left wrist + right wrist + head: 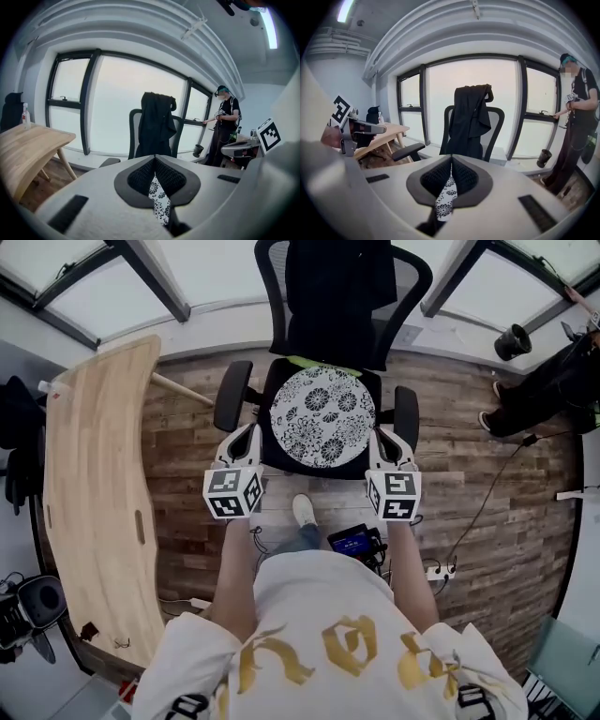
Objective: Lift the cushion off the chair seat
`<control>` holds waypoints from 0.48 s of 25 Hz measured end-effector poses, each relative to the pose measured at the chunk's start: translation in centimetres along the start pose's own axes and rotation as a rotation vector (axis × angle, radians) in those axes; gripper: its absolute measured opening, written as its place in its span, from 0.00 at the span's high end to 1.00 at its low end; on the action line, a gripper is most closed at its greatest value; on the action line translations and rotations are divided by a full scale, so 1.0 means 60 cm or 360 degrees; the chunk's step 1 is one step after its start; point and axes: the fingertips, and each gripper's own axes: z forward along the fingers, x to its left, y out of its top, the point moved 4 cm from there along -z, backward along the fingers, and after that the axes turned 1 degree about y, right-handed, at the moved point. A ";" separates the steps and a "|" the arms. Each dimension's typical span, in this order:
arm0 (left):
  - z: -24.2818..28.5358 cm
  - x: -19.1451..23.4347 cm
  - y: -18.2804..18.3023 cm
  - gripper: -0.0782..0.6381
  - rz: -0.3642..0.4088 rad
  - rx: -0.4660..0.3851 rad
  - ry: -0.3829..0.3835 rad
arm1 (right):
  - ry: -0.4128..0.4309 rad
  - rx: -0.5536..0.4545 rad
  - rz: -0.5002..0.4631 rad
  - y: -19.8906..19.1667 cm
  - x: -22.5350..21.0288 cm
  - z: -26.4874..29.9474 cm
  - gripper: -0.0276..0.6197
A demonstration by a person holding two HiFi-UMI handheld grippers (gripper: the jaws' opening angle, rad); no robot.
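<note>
Past the person's white shirt (319, 634), the left tongs (247, 434) and right tongs (385, 437), both clenched empty, flank the floral cushion (322, 415) lying on the office chair (232, 395) seat.

An office: a mesh-backed office chair (410, 287) with 2 armrests (232, 395) stands before tall windows (440, 103), a long curved wooden desk (94, 493) runs along one side, and the floor (187, 442) is wood plank.

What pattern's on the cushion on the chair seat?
The cushion is white with black flowers; head view shows it best.
</note>
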 end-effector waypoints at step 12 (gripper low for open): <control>0.112 0.066 0.027 0.88 0.0019 0.0004 -0.0012 | -0.0101 0.0096 0.0053 0.002 -0.016 0.087 0.94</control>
